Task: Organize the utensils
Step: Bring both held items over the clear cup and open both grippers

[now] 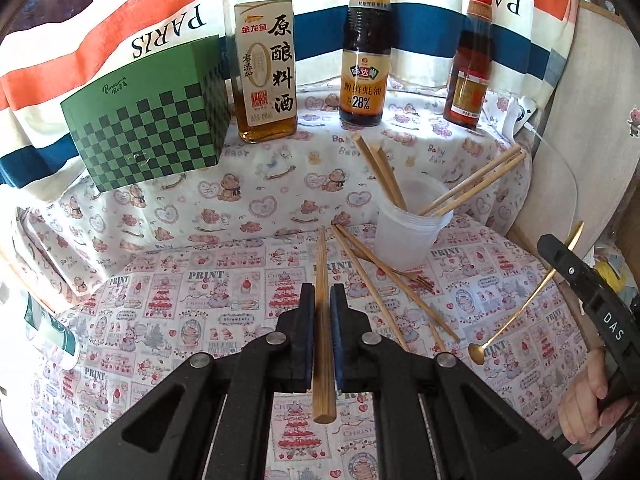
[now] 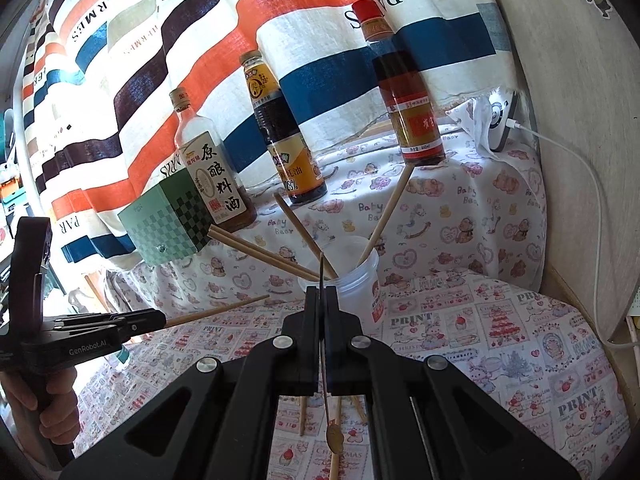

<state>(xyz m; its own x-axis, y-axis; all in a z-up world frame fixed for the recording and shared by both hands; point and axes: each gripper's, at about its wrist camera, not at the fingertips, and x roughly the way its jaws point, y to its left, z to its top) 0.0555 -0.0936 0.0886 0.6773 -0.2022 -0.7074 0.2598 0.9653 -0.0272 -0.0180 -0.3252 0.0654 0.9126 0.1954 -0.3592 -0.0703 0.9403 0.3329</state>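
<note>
Your left gripper (image 1: 320, 300) is clamped on one chopstick (image 1: 322, 320) lifted above the patterned cloth (image 1: 200, 320), your right gripper (image 2: 320, 300) pinches the gold spoon (image 2: 334, 438), and beyond stands the plastic cup (image 1: 408, 236) holding chopsticks.

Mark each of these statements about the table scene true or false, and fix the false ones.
1. The left tongs grip a chopstick. True.
2. The right tongs are empty. False: they pinch a thin gold spoon.
3. The plastic cup lies on its side. False: it stands upright with chopsticks in it.
4. Three bottles stand behind the cup. True.
5. Some loose chopsticks lie on the cloth beside the cup. True.
</note>
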